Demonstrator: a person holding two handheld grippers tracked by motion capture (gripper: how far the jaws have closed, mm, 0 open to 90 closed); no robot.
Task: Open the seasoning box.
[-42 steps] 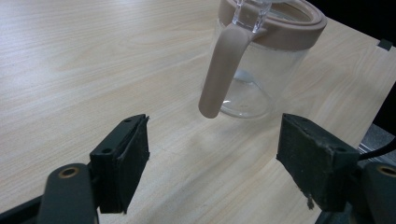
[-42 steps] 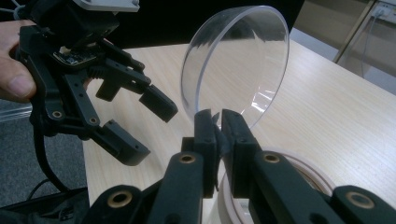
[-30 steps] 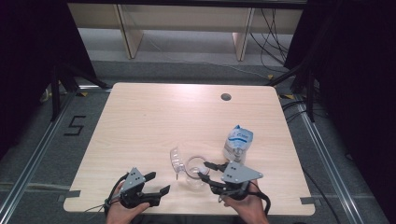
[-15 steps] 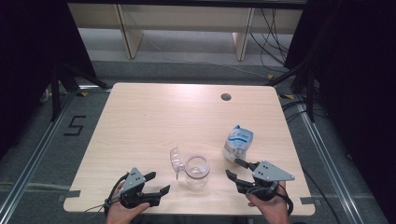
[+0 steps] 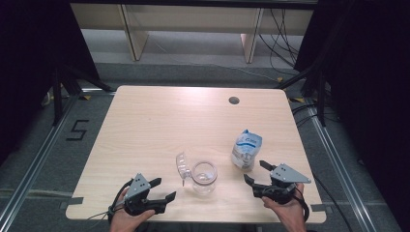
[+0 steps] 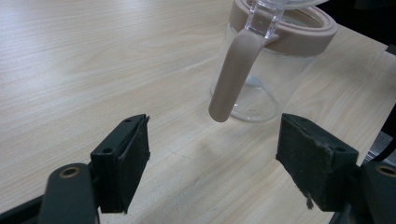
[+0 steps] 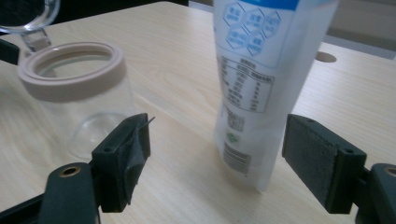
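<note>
Right hand-held gripper [image 5: 257, 174] hovers with jaws spread wide, empty, facing the upright white pouch [image 5: 246, 149] just beyond it on the table's [image 5: 159, 121] near right; open glass jar [image 5: 203, 177] stands left.

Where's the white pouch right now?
In the high view, the white pouch stands at the table's right front, right of the glass jar, just ahead of the open right gripper.
</note>
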